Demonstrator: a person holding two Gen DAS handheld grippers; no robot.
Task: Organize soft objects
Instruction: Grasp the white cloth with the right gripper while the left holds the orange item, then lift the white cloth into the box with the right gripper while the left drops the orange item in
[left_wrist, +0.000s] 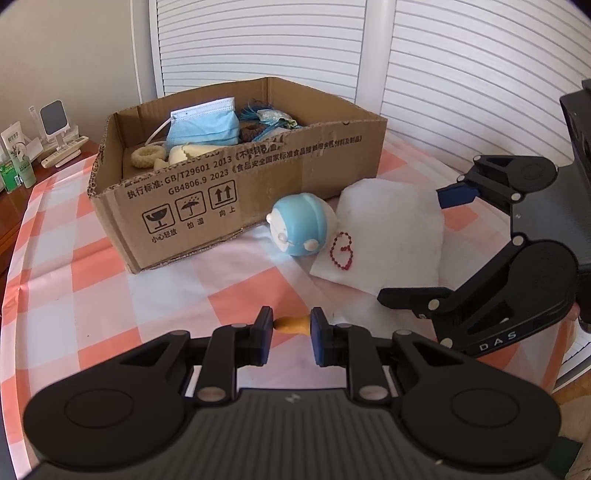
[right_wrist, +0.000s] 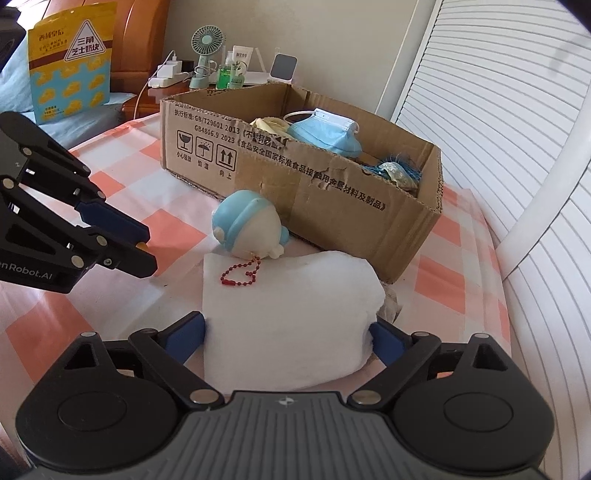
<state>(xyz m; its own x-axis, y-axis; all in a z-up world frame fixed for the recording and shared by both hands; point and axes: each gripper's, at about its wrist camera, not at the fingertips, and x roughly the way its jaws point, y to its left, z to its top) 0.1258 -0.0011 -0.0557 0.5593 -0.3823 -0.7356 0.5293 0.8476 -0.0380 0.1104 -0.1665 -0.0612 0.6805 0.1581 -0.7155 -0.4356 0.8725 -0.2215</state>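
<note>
A folded white cloth (right_wrist: 288, 317) lies on the checked tablecloth in front of the cardboard box (right_wrist: 332, 184). My right gripper (right_wrist: 286, 330) straddles the cloth's near end, and its blue pads (right_wrist: 188, 332) stand wide apart right at the cloth's sides with no visible squeeze. The left wrist view shows the same gripper (left_wrist: 428, 245) over the cloth (left_wrist: 391, 229). A blue and white squishy toy (right_wrist: 247, 229) with a red bead chain (right_wrist: 242, 275) rests against the cloth's far edge. My left gripper (left_wrist: 291, 320) is shut on a small orange piece (left_wrist: 293, 325) above the table.
The box (left_wrist: 258, 162) holds a blue face mask (left_wrist: 203, 127), a beige ring and blue stringy bits. White louvred doors (left_wrist: 280, 40) stand behind the table. A fan (right_wrist: 207, 44), bottles and a yellow snack bag (right_wrist: 70, 55) sit on furniture beyond the far left edge.
</note>
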